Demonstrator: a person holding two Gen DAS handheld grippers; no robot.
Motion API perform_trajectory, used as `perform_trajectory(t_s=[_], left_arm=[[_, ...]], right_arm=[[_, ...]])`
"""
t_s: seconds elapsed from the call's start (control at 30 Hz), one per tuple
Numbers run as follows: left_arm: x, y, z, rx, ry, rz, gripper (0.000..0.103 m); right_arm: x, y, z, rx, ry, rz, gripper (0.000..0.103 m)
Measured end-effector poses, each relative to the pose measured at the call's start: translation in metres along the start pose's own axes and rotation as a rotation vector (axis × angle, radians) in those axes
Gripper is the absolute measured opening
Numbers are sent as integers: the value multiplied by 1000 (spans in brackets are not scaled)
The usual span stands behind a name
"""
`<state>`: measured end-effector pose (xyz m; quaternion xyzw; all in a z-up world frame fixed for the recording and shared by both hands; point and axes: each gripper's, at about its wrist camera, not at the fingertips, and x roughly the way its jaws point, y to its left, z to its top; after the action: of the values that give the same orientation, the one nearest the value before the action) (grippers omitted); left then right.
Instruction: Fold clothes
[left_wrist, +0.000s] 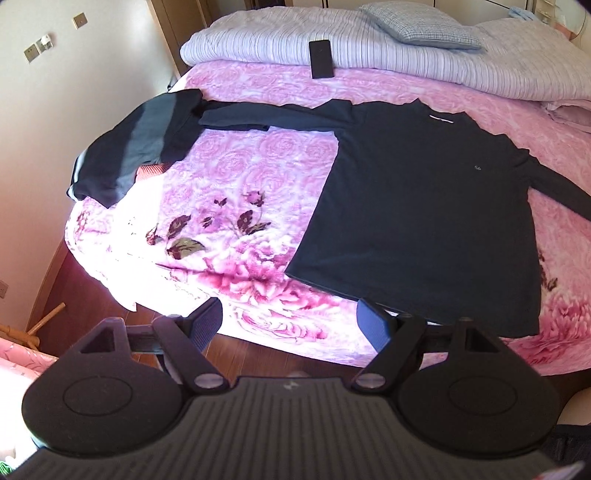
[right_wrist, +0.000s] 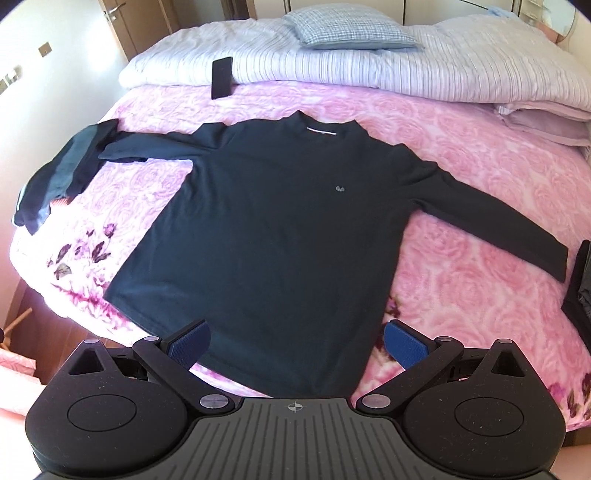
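Note:
A black long-sleeved shirt (right_wrist: 273, 236) lies flat and face up on the pink floral bedspread (right_wrist: 461, 177), collar toward the far side, both sleeves spread out. In the left wrist view the same shirt (left_wrist: 417, 206) fills the right half. My left gripper (left_wrist: 291, 325) hovers open over the bed's near edge, just left of the shirt's lower left hem corner. My right gripper (right_wrist: 297, 343) is open above the middle of the hem, nothing between its blue pads. A second dark garment with grey stripes (left_wrist: 129, 147) lies bunched at the bed's left edge, touching the left sleeve cuff.
A folded striped duvet (right_wrist: 332, 62) and a checked pillow (right_wrist: 351, 27) lie along the bed's far side, with a black phone (right_wrist: 221, 77) leaning against them. Dark clothing (right_wrist: 580, 291) sits at the right edge. Wooden floor (left_wrist: 92, 295) and a wall lie to the left.

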<state>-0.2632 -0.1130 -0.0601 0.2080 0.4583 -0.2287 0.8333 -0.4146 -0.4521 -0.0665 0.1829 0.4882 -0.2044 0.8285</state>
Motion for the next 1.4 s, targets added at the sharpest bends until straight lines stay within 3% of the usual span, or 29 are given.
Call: perform_trajectory(t_s=[0.23, 0.4, 0.57, 0.67, 0.93, 1.1, 1.23, 1.33, 1.4], left_arm=[[57, 52, 56, 77, -31, -94, 76], [94, 122, 107, 108, -52, -128, 76], [125, 184, 149, 172, -51, -89, 76], [147, 211, 167, 147, -53, -66, 76], [194, 241, 205, 76, 4, -2, 76], [215, 250, 228, 193, -4, 11, 76], [245, 267, 253, 285, -29, -40, 76], [286, 277, 277, 425, -56, -77, 76], [322, 276, 291, 590, -103, -97, 75]], right_arm=[[29, 45, 17, 3, 24, -53, 103], [47, 115, 56, -17, -7, -104, 103], [58, 192, 84, -158, -107, -120, 103], [75, 227, 95, -234, -142, -116, 103], [145, 283, 134, -431, -223, 21, 103], [186, 338, 171, -597, -299, 114, 103], [216, 391, 191, -724, -328, 101, 102], [244, 424, 206, -764, -314, 96, 102], [265, 443, 215, -783, -306, 66, 102]])
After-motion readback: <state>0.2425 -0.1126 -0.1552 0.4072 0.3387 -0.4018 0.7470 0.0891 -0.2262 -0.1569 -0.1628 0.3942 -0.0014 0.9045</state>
